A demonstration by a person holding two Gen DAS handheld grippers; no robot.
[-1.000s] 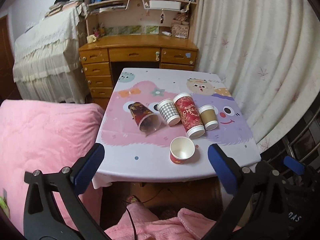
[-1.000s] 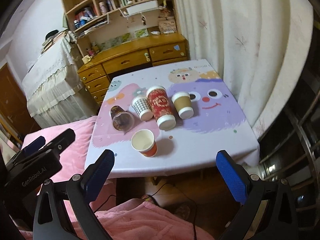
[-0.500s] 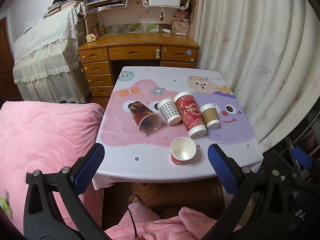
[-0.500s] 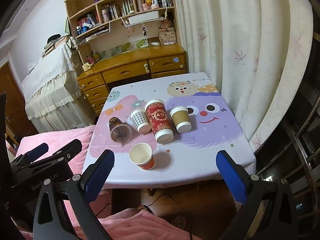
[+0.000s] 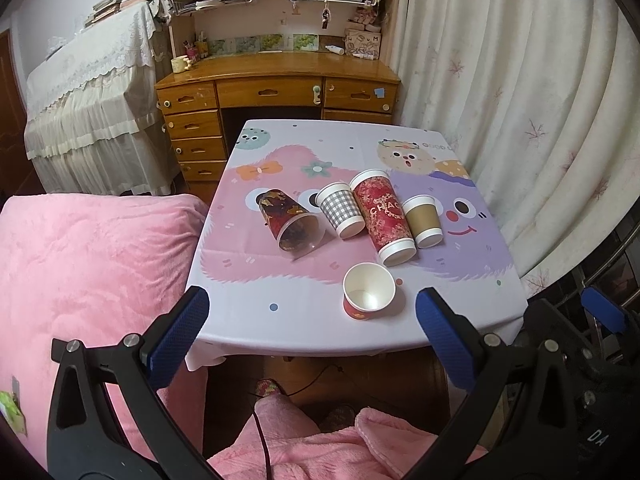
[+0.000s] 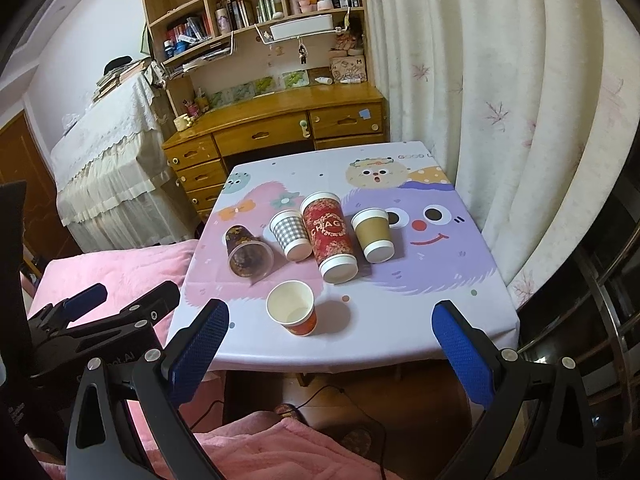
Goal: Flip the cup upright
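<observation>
Paper cups [image 5: 384, 214] lie tipped on the table [image 5: 304, 312] — beyond both spread, empty grippers [image 5: 312, 332].

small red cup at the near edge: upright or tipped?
Upright: the small red cup stands on its base, its open white mouth facing up.

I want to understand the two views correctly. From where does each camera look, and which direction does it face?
Left wrist: behind the open left gripper, facing the cartoon-print table and wooden desk; the right gripper shows at lower right.
Right wrist: behind the open right gripper, same direction, further right; the left gripper shows at lower left.
Shared: the upright small white-lined red paper cup and four lying cups.
</observation>
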